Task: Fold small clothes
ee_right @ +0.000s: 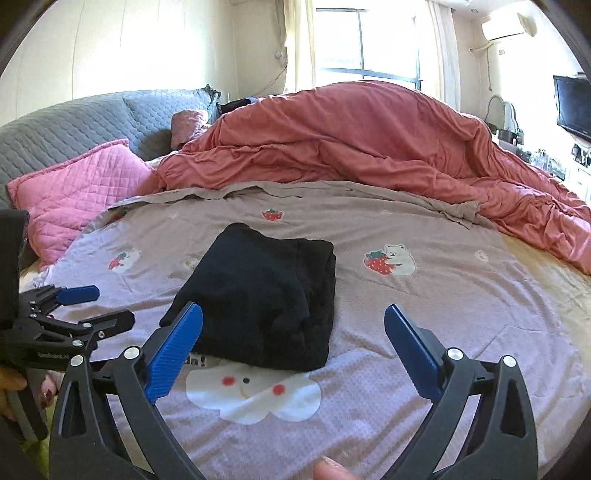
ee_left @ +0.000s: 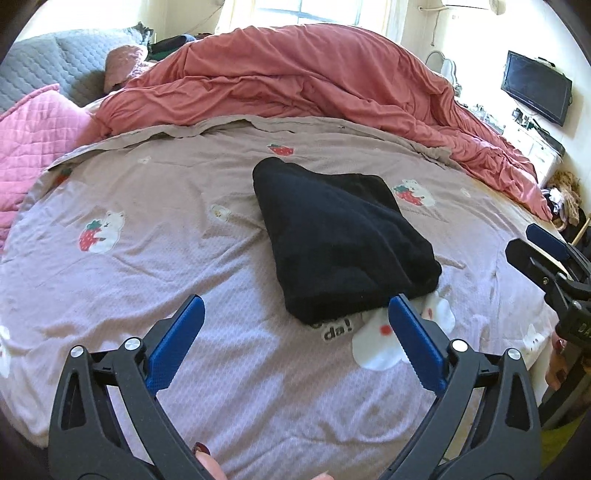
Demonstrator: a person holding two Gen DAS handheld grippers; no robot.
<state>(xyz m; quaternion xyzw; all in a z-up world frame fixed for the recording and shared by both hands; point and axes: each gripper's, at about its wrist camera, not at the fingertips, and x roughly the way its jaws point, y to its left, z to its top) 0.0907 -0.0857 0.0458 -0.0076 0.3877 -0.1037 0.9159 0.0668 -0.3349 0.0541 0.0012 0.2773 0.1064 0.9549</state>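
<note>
Left wrist view: garment (ee_left: 340,240) sits folded, both grippers (ee_left: 293,336) (ee_right: 293,345) wide open, empty; top layer could be snagged and unfolded.

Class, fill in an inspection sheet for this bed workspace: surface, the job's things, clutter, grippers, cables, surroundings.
Surface: mauve bedspread printed with bears and strawberries, lightly wrinkled.
Job's things: black garment lying folded on the bedspread, touched by neither gripper.
Clutter: salmon duvet heaped behind; pink quilted pillow at left.
Grippers: left gripper open, empty; right gripper open, empty.
Cables: nothing seen on the bed.
Surroundings: grey quilted headboard, bright window, wall television, air conditioner.
</note>
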